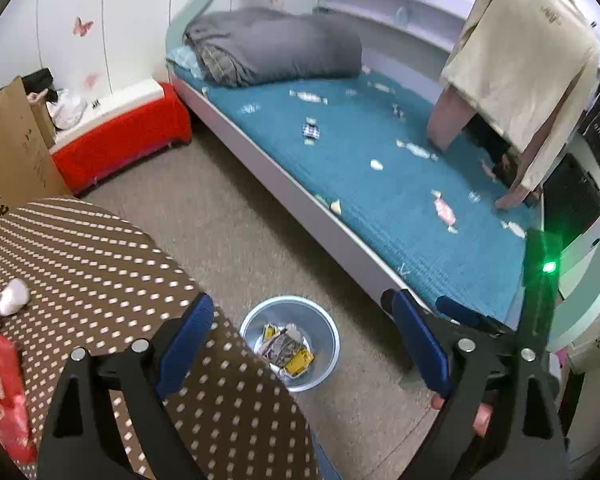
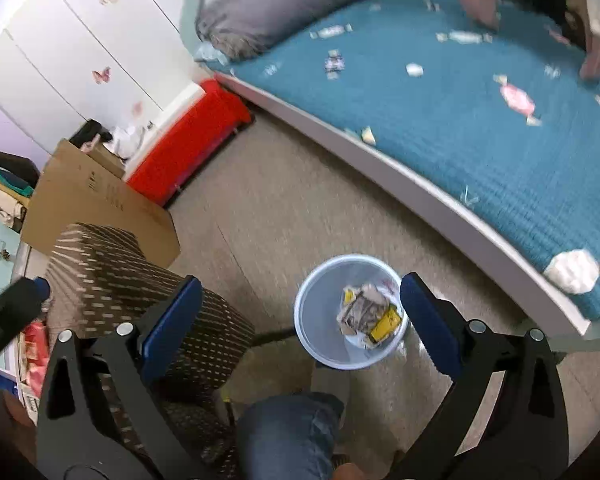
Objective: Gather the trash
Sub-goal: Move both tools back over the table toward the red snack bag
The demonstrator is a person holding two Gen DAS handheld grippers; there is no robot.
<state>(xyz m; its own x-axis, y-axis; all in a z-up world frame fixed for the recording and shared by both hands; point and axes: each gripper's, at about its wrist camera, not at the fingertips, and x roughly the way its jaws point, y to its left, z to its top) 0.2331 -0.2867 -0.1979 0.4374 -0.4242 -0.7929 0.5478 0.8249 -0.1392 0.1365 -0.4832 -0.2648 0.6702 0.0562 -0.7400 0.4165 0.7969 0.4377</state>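
Both jaws wide open, nothing between: left gripper point(image 1: 302, 344), right gripper point(image 2: 300, 320). Bin point(image 2: 350, 312) w/ wrappers sits on floor just below/ahead. Remaining trash up & right on bed point(image 1: 380, 184): nearest is white wad point(image 2: 572, 270) at mattress edge, closer to right gripper; pink candy wrapper point(image 2: 518, 98) farther.

In the left wrist view we look from above, forward and down along the wide-apart jaws, over a dotted stool point(image 1: 100, 264) toward the bed point(image 1: 380, 168). In the right wrist view we also look steeply down, from a little more to the right. Both views share the bin point(image 1: 290, 342) point(image 2: 350, 312) on the floor point(image 1: 236, 216), the bed and the red bench point(image 1: 124, 140).
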